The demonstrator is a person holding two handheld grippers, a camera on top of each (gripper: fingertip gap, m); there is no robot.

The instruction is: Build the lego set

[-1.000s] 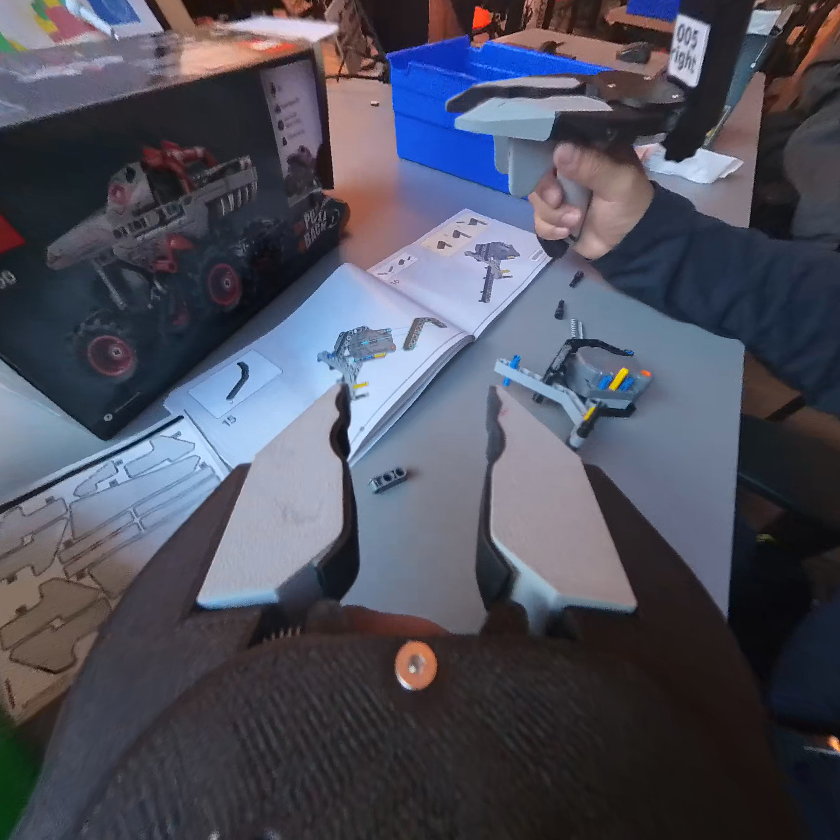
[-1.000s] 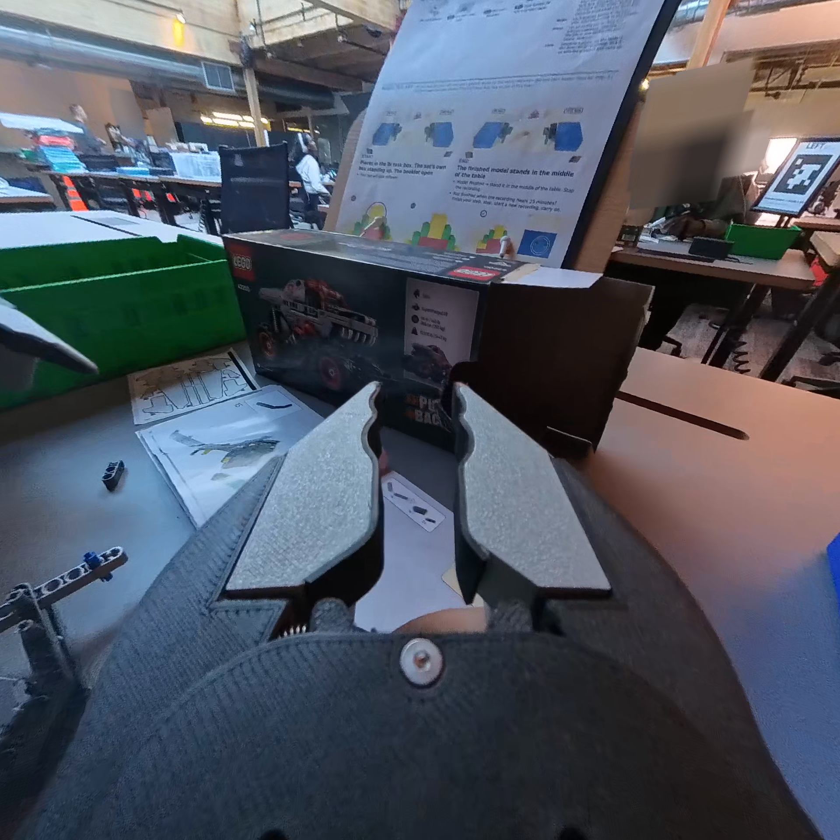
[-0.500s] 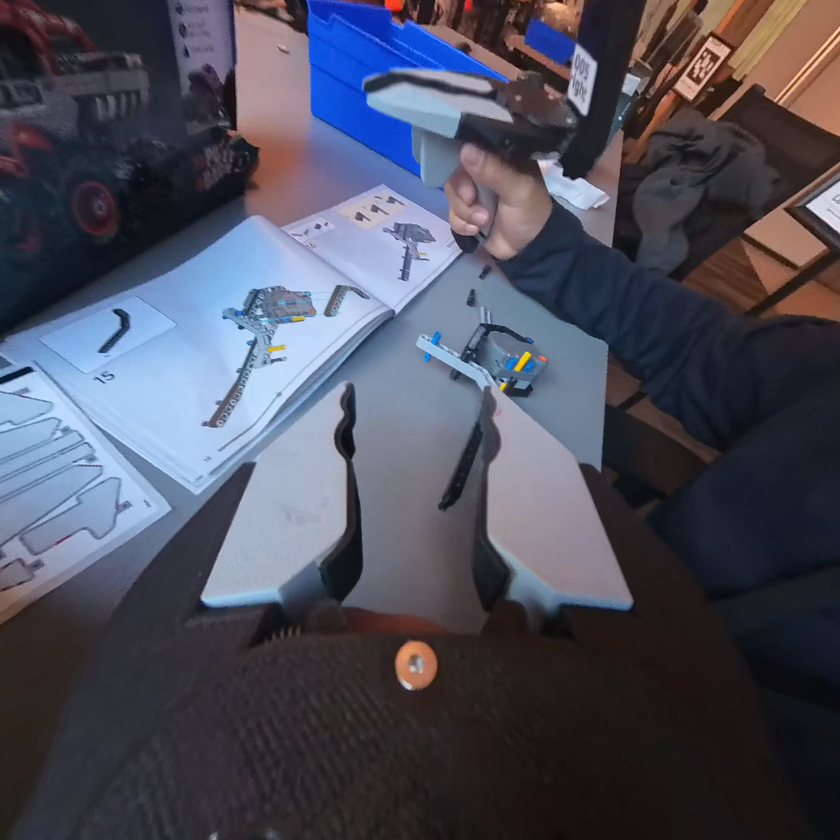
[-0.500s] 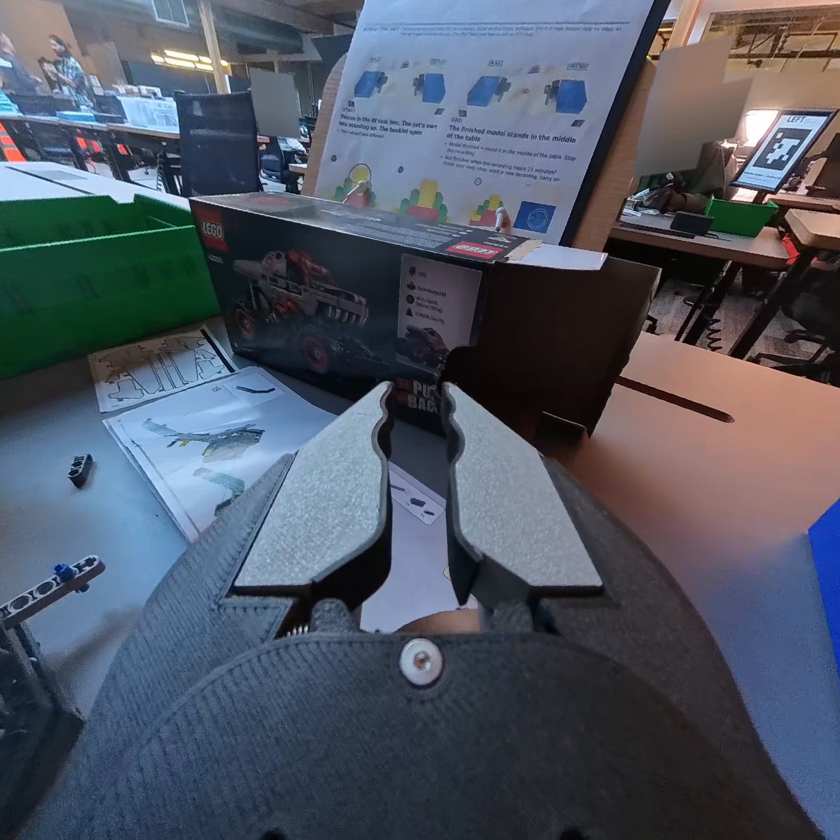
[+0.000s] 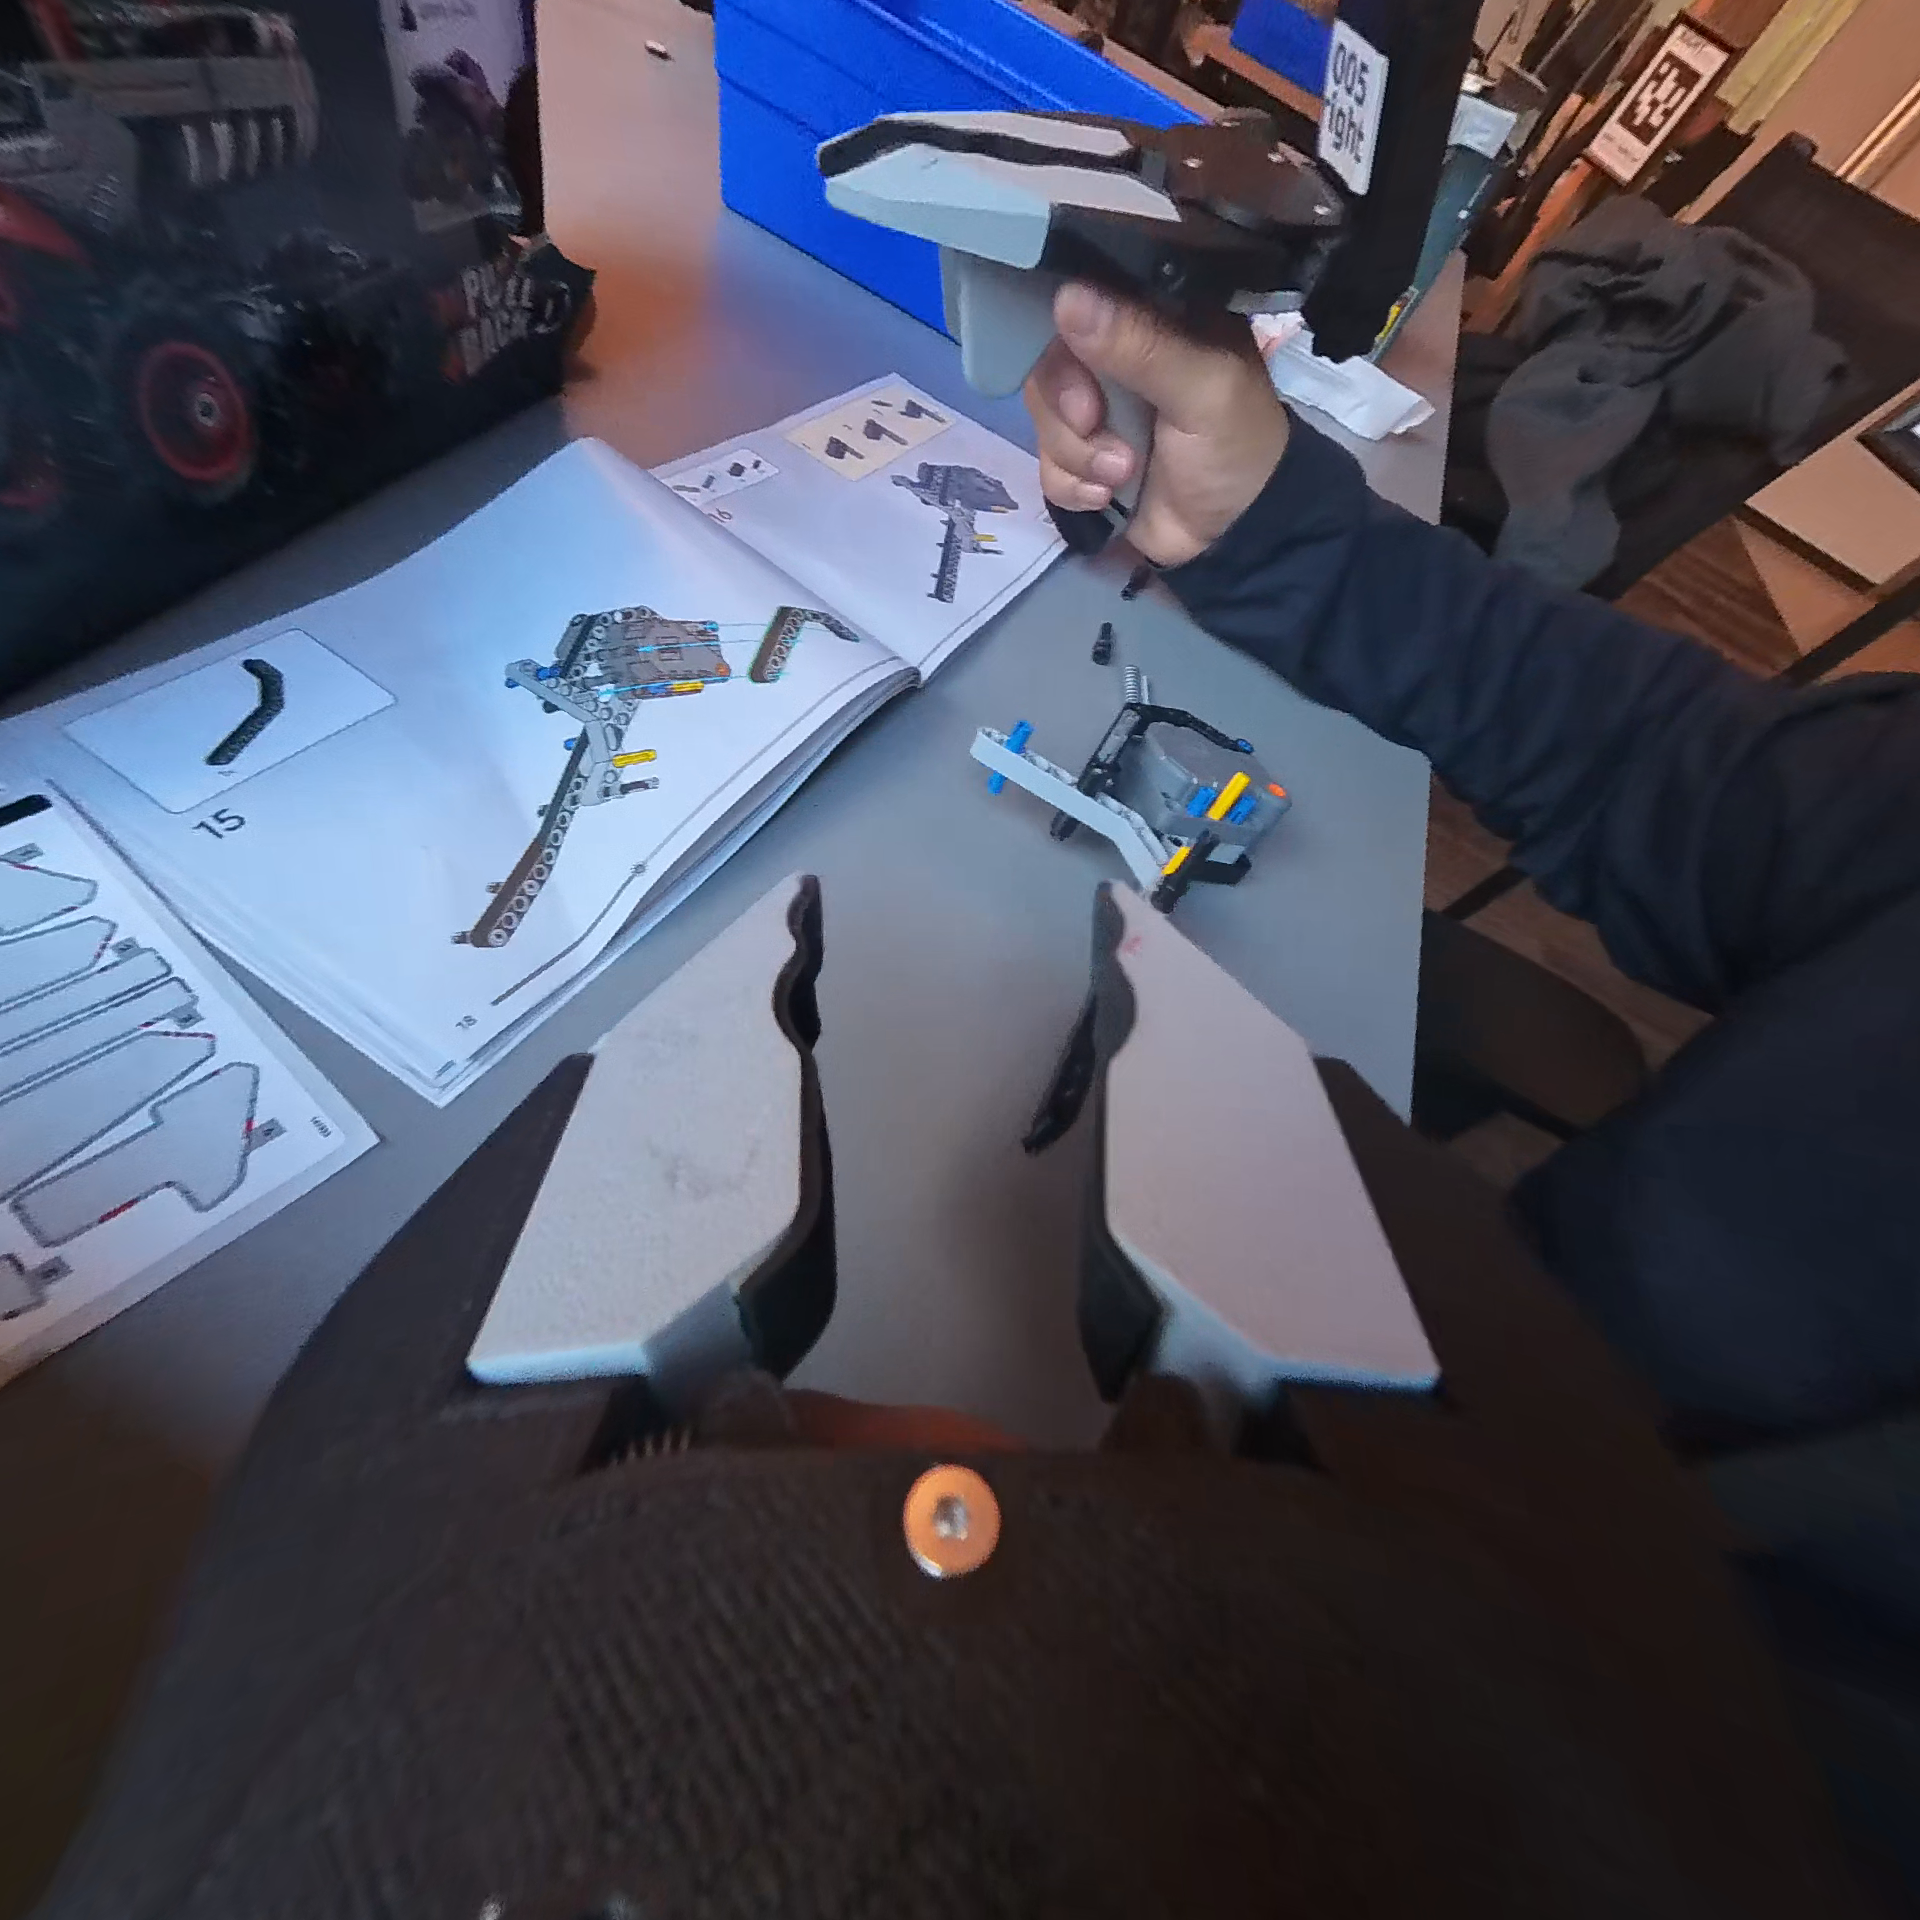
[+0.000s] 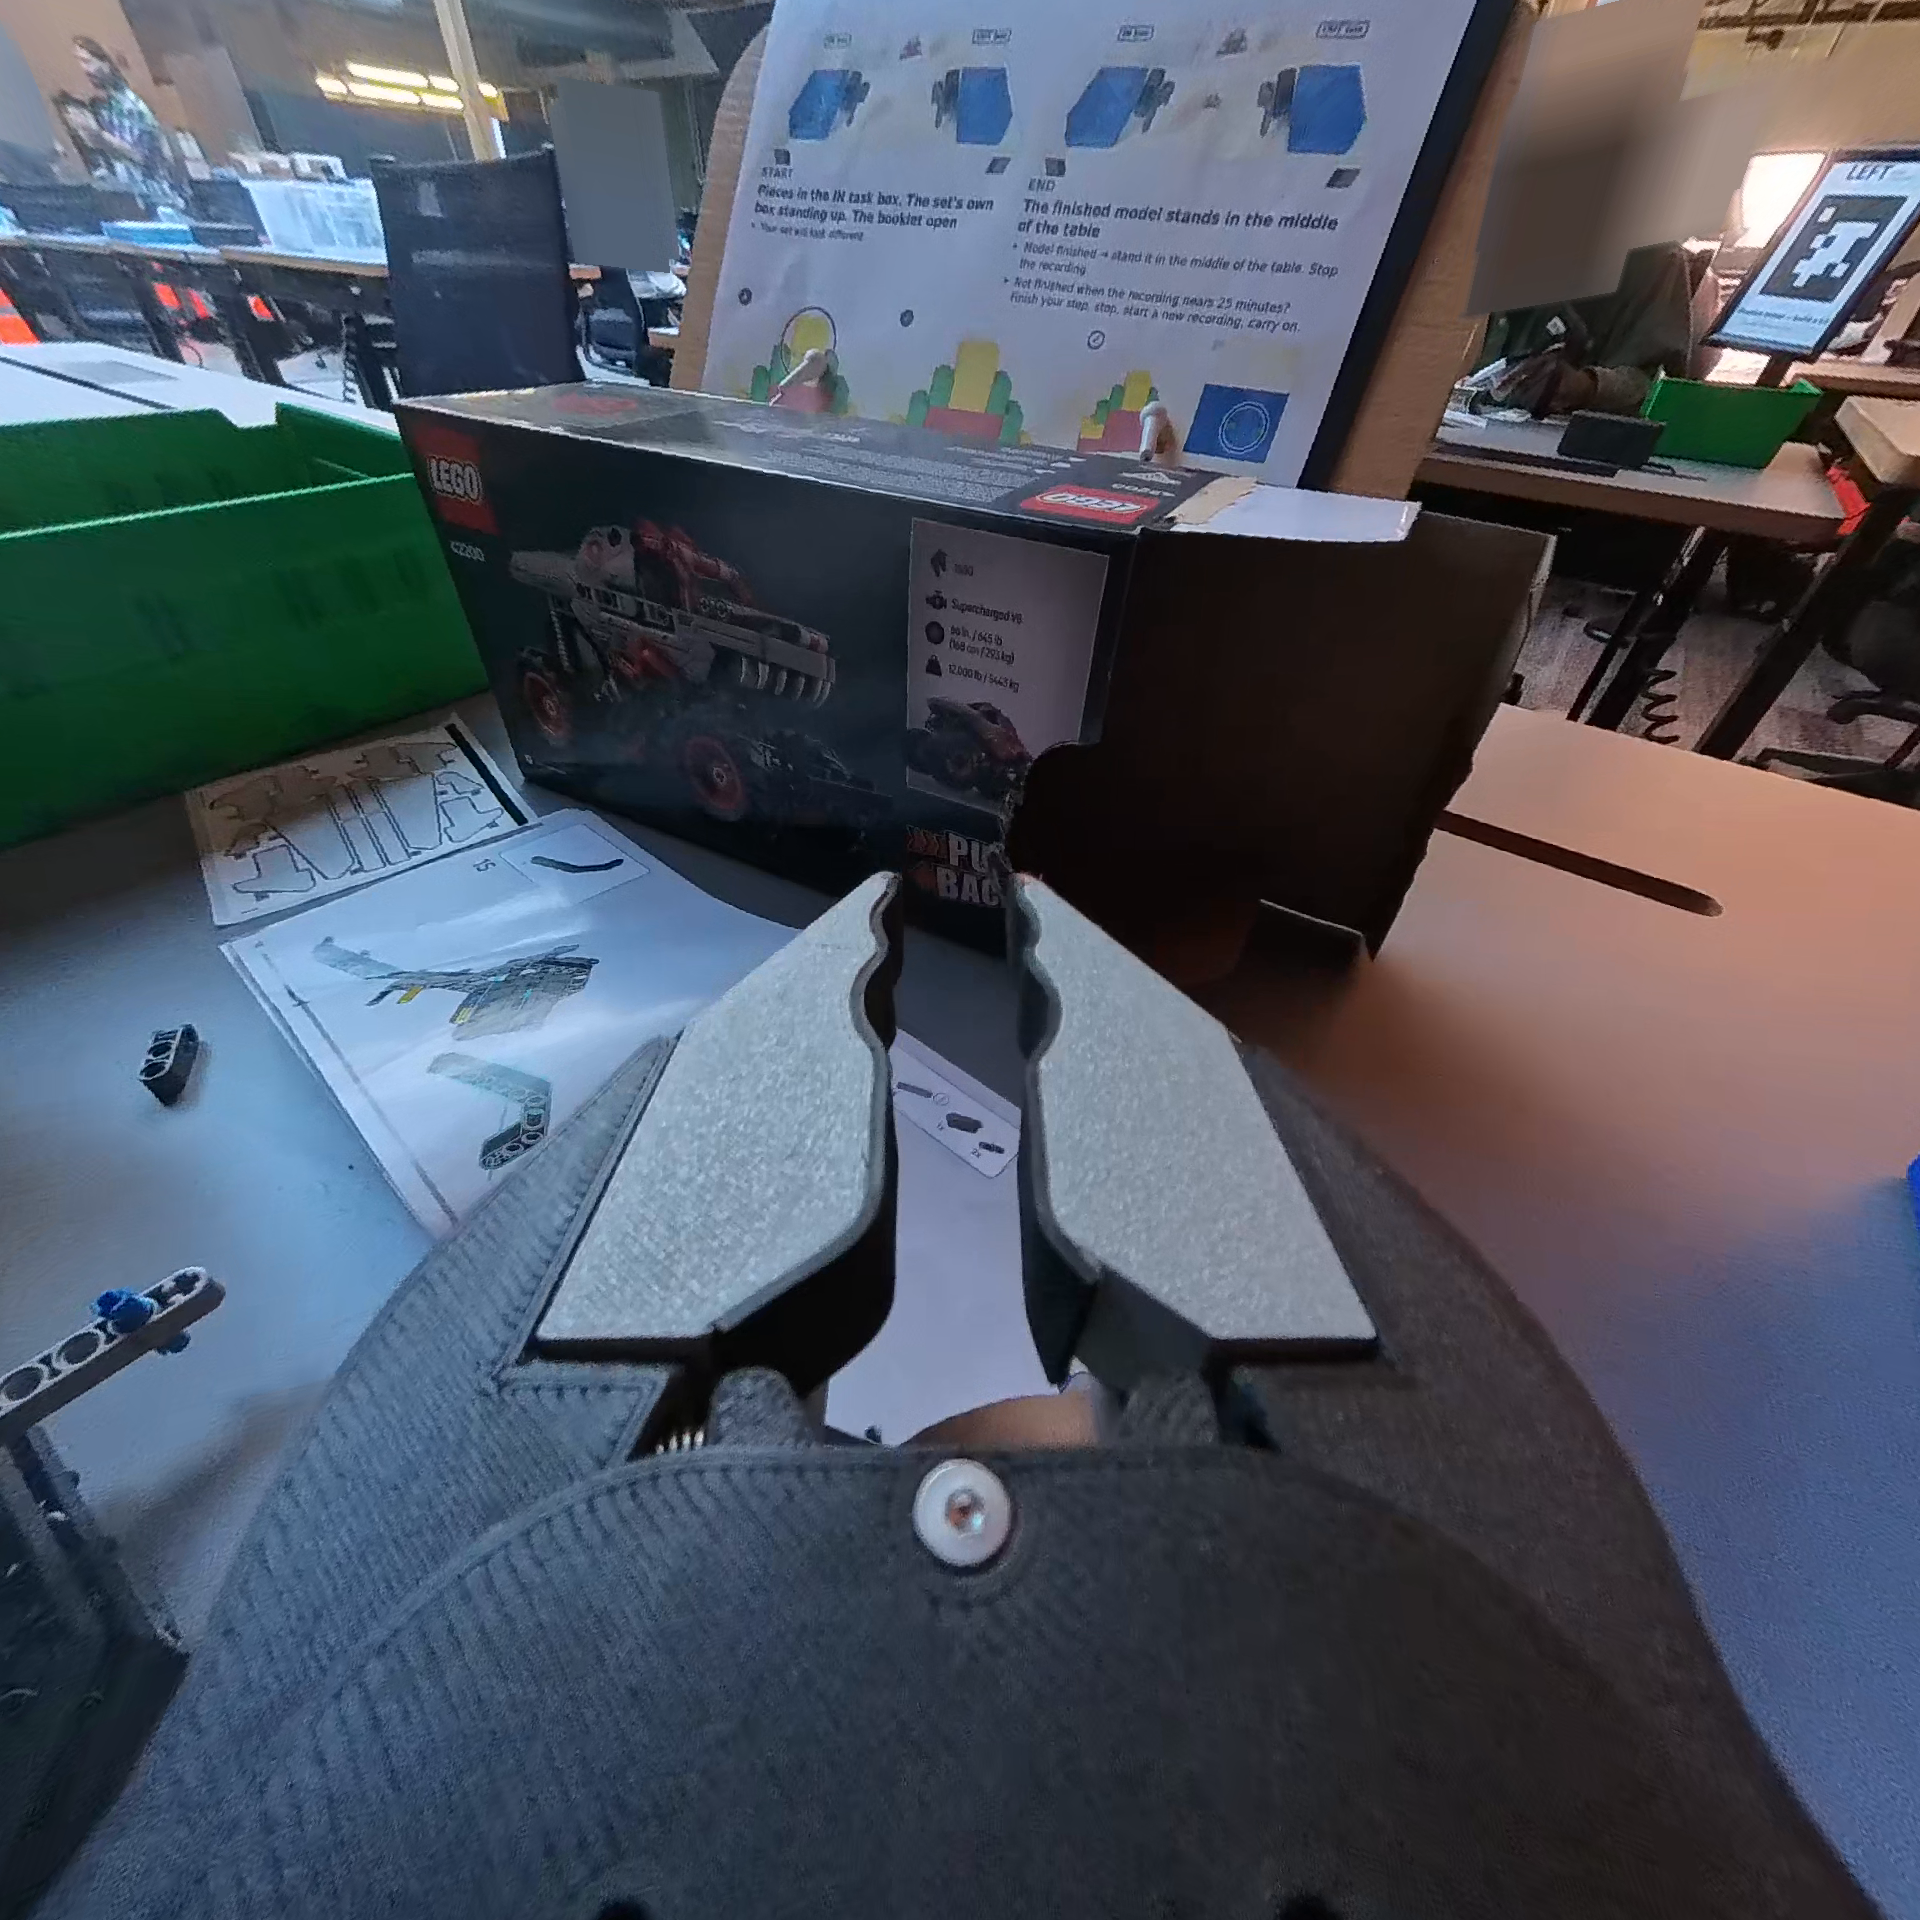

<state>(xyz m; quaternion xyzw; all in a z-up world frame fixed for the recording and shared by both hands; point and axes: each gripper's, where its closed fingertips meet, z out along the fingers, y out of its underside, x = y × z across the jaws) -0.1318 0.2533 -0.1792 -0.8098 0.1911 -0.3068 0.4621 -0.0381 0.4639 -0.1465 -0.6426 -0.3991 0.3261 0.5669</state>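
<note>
My left gripper (image 5: 954, 904) is open above the grey table. A black bent beam (image 5: 1065, 1065) shows against the inner side of its right finger; I cannot tell if they touch. The partly built grey and black assembly (image 5: 1153, 800), with blue and yellow pins, lies just beyond the fingertips; its end also shows in the right wrist view (image 6: 94, 1351). The open instruction booklet (image 5: 520, 779) lies to the left. My right gripper (image 6: 956, 904) is held in the air with a narrow gap and nothing in it, pointing at the set's box (image 6: 779, 644). It also shows in the left wrist view (image 5: 997, 177).
A small black piece (image 6: 169, 1060) lies on the table left of the booklet (image 6: 468, 1018). A sticker sheet (image 5: 104, 1039), a blue bin (image 5: 883, 156), a green bin (image 6: 208, 582) and a poster board (image 6: 1039, 208) surround the work area. Two small black pins (image 5: 1104, 639) lie by the assembly. My hands' fingertips stand some 25 cm from each other. From my left tips it is roughly 5 cm to the small black piece (image 6: 169, 1060); from my right, 25 cm.
My left gripper has swung right toward the assembly, and the black bent beam now shows by its right finger. My right gripper's jaws have narrowed slightly.
</note>
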